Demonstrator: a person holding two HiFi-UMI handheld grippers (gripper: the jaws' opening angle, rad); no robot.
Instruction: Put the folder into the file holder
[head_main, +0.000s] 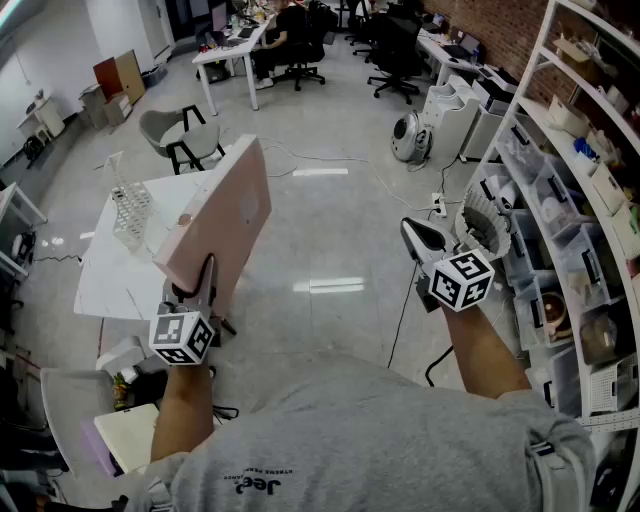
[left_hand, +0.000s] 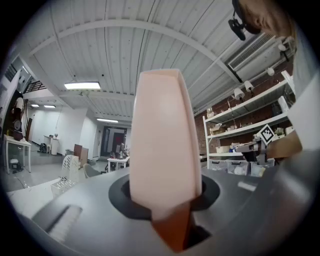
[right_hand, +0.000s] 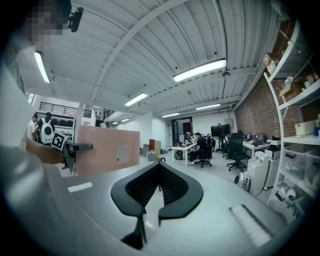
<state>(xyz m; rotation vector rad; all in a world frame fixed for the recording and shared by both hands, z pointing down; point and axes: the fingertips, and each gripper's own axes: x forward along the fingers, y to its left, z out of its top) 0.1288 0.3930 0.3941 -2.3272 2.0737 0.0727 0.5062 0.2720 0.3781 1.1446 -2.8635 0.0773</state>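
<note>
A pink folder (head_main: 215, 225) stands tilted on edge above the near right corner of the white table (head_main: 110, 270). My left gripper (head_main: 205, 275) is shut on its lower edge. In the left gripper view the folder (left_hand: 165, 145) rises straight out from between the jaws and fills the middle. The clear file holder (head_main: 130, 208) stands on the table to the left of the folder, and shows small and low at the left (left_hand: 67, 172). My right gripper (head_main: 420, 238) hangs over the floor to the right, shut with nothing in it (right_hand: 159, 187). It looks across at the folder (right_hand: 107, 150).
White shelves with plastic bins (head_main: 570, 200) run along the right side. A white basket (head_main: 485, 225) and a round fan (head_main: 408, 137) stand on the floor by them. A grey chair (head_main: 180, 135) sits behind the table. Desks with seated people fill the back.
</note>
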